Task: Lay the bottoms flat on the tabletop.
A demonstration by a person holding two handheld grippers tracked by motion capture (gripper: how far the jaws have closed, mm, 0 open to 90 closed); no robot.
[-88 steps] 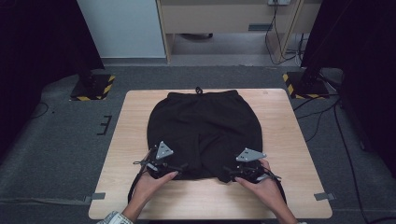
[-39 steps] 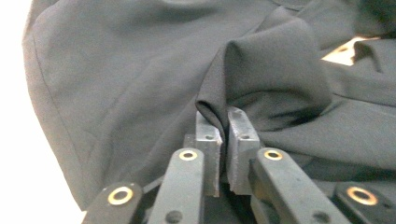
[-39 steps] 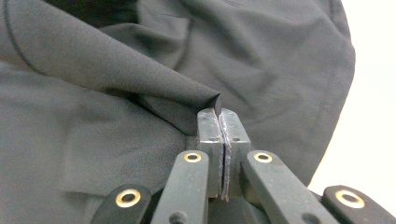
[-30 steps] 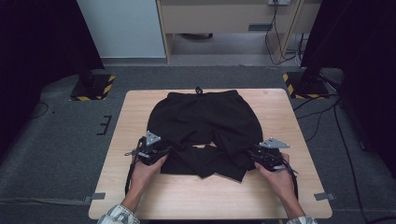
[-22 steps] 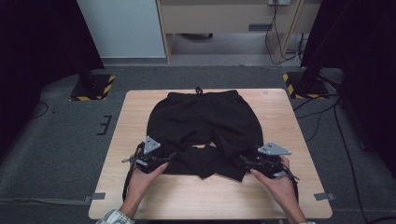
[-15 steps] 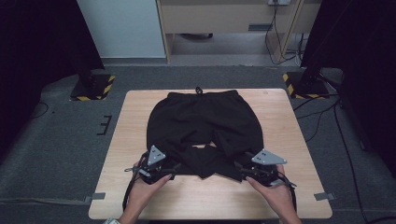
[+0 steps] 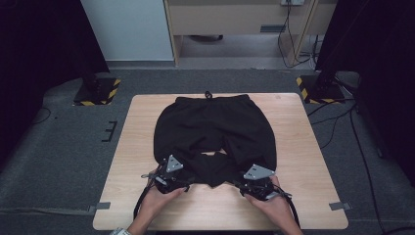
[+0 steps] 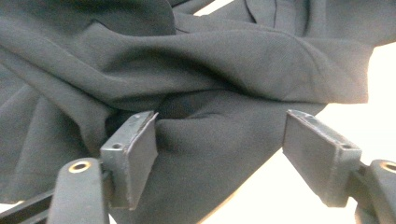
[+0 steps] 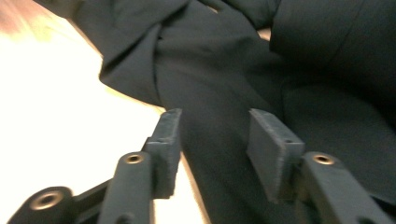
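Observation:
Black shorts (image 7: pixel 215 127) lie on the wooden table (image 7: pixel 137 127), waistband and drawstring at the far side, leg ends bunched toward the near edge. My left gripper (image 7: pixel 188 178) sits at the near left of the bunched cloth. In the left gripper view its jaws (image 8: pixel 222 126) stand wide and have just been closing a little. A fold of the shorts (image 8: pixel 210 65) lies between them, touching one pad only. My right gripper (image 7: pixel 240 183) is at the near right leg. Its jaws (image 9: pixel 212 121) stand apart over the shorts (image 9: pixel 303 70) without pressing on the cloth.
Bare wood runs along both sides of the shorts and the front edge. On the grey floor stand two bases with yellow-black stripes (image 7: pixel 98 90) (image 7: pixel 320 88), with cables (image 7: pixel 352 127) at the right. A cabinet (image 7: pixel 235 19) stands behind the table.
Both hands have slid inward toward each other and nearer the front edge, from the outer leg edges to the bunched cloth in the middle. The leg ends now lie more gathered.

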